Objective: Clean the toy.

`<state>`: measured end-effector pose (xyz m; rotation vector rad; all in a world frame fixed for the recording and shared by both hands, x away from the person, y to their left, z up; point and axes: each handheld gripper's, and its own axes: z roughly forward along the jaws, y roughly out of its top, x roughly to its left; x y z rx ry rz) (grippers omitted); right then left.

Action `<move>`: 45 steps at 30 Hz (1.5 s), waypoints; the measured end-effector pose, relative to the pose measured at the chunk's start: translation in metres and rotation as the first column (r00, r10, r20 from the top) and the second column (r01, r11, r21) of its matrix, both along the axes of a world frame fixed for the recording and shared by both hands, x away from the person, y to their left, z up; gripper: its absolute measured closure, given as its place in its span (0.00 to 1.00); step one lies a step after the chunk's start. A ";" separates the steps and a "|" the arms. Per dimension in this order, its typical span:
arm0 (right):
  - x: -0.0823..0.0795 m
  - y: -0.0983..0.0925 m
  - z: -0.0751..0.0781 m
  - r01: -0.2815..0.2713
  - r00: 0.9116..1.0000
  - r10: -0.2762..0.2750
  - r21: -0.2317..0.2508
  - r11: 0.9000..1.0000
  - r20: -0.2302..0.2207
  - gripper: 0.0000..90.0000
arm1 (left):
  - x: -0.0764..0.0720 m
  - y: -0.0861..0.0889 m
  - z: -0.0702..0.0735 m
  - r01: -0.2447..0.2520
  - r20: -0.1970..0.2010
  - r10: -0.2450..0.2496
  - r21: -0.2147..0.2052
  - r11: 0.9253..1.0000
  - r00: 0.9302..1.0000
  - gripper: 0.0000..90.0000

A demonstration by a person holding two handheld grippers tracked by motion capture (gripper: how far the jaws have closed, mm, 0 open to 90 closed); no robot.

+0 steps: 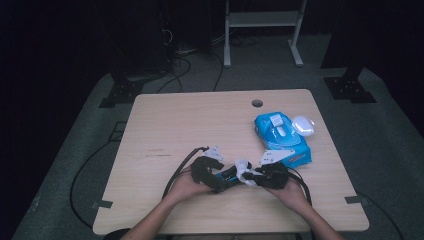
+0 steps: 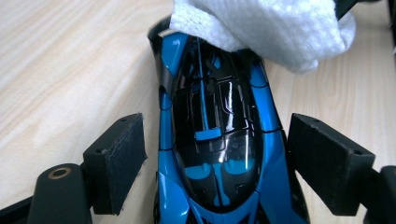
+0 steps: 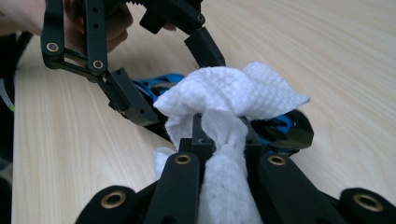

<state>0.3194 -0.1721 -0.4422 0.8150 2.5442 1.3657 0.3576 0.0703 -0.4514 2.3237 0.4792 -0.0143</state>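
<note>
My left gripper (image 2: 215, 163) stands open astride the blue toy car (image 2: 219, 154), pads clear of both flanks; the car's long axis runs straight out between my jaws; my right gripper (image 3: 219, 140), clamped on the white wipe (image 3: 229, 98), rests that wipe on the car's far end.

toy car (image 2: 219, 154) nose hidden under white wipe (image 2: 275, 28), tail cut off (bottom edge)

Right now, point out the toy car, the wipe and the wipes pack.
toy car (image 2: 219, 154): left gripper view, on its black roof.
wipe (image 3: 233, 93): right gripper view, on the bunched top fold.
wipes pack (image 1: 295, 150): high view, on the blue wrapper near its front edge.
</note>
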 end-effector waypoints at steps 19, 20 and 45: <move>-0.004 -0.006 -0.008 0.006 1.000 -0.007 -0.058 0.998 -0.016 0.89 | -0.008 -0.029 -0.014 -0.010 0.083 -0.001 0.125 0.992 0.997 0.17; -0.004 -0.008 -0.007 0.008 1.000 -0.008 -0.053 0.999 -0.012 0.89 | -0.008 -0.031 -0.014 -0.017 0.092 0.005 0.124 0.992 0.996 0.18; -0.005 -0.023 -0.002 0.059 0.998 -0.059 -0.002 0.998 0.000 0.88 | -0.010 -0.030 -0.012 -0.003 0.132 -0.013 0.124 0.992 0.991 0.30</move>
